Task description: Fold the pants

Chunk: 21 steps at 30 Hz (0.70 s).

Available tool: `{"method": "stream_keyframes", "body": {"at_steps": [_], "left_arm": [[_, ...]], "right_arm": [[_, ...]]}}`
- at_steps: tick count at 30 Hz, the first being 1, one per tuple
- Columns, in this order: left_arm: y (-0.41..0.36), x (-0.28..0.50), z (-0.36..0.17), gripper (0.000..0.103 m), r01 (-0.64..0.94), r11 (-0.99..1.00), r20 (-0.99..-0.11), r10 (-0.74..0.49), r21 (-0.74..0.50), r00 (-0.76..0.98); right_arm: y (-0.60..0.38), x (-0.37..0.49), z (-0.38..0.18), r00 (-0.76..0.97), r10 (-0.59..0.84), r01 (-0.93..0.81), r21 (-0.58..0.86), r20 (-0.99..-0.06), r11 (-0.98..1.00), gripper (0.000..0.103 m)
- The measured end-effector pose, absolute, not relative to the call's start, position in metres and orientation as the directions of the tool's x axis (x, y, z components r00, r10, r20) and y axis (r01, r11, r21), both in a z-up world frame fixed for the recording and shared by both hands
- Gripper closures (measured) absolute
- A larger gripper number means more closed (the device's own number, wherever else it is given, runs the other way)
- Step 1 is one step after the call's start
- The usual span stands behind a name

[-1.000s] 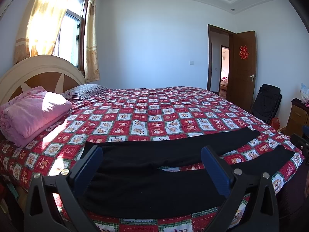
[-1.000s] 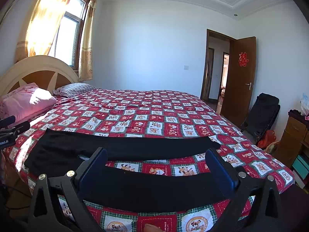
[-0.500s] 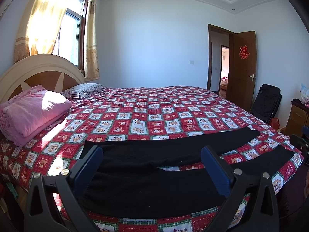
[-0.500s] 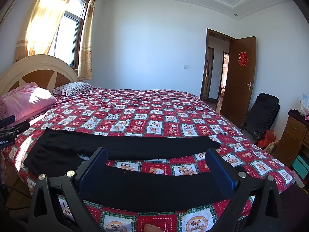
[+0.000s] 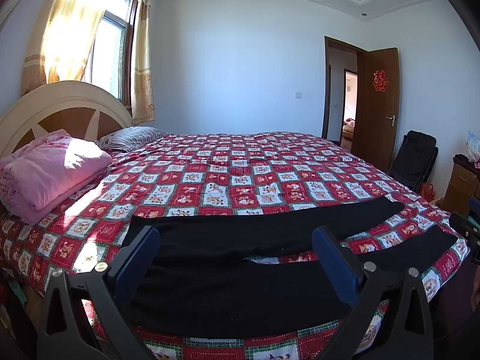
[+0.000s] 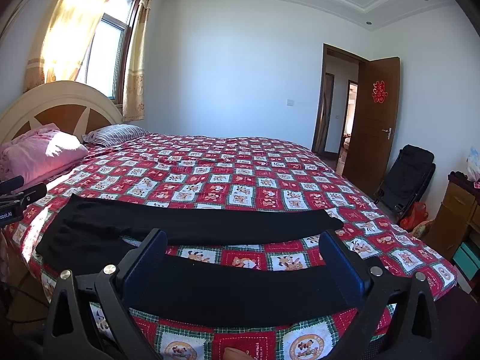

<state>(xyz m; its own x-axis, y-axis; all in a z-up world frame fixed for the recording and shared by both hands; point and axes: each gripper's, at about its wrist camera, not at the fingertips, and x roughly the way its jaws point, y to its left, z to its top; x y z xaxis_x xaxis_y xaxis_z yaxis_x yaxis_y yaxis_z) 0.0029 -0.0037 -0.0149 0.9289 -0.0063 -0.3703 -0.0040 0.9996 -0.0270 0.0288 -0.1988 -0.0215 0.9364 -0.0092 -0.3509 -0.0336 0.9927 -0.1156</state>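
Black pants [image 5: 240,270] lie flat on the quilt [image 5: 240,180], 2 legs spread apart. The left gripper [image 5: 235,258] and right gripper [image 6: 243,261] hover wide open, holding nothing.

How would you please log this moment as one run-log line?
stage: pre-grasp | black pants: flat on bed, legs apart, unfolded | left tongs: open, empty | right tongs: open, empty

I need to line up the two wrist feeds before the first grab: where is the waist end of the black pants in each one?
Left wrist: pants waist sits lower centre-left, between the open left gripper fingers.
Right wrist: pants waist lies lower left, left of the open right gripper.
Shared landmark: the pink blanket by the headboard, at left.
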Motion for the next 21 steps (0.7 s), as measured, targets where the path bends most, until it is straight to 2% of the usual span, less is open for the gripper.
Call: {"method": "stream_keyframes", "body": {"at_steps": [21], "left_arm": [[-0.0041,0.0029,-0.0162,0.000,-0.005,1.000,-0.374,-0.006,-0.027,0.927]], "right_arm": [[-0.1969,0.0282,-0.0261,0.932,-0.011,-0.037,-0.124,-0.362,0.992,0.001]]}}
